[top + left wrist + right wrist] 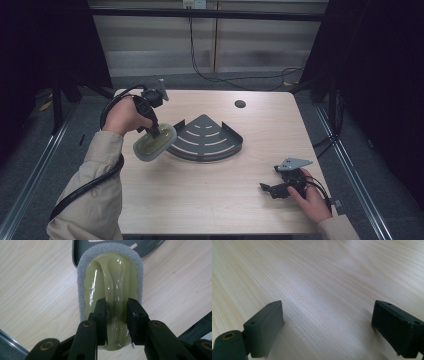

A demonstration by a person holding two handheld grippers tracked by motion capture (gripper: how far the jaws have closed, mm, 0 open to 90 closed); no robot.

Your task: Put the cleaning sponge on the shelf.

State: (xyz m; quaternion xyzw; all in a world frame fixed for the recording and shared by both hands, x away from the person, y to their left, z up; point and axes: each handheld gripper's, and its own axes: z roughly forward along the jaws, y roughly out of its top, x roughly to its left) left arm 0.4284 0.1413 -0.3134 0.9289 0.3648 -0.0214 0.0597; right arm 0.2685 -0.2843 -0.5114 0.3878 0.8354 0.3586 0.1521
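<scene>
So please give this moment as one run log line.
left gripper: shut on scrub pad | right gripper: open, over table | rack: beside pad

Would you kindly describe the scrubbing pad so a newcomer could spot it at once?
Start at the wooden table and find the dark slotted corner shelf near its middle. At the shelf's left edge, the left gripper clamps the scrubbing pad: an oval grey sponge with a glossy olive-green handle, the only pale, soft item there.

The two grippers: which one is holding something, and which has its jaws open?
The left gripper is shut on the raised handle of the green scrubbing pad, beside the dark corner rack. The right gripper has wide-open jaws over bare table.
</scene>
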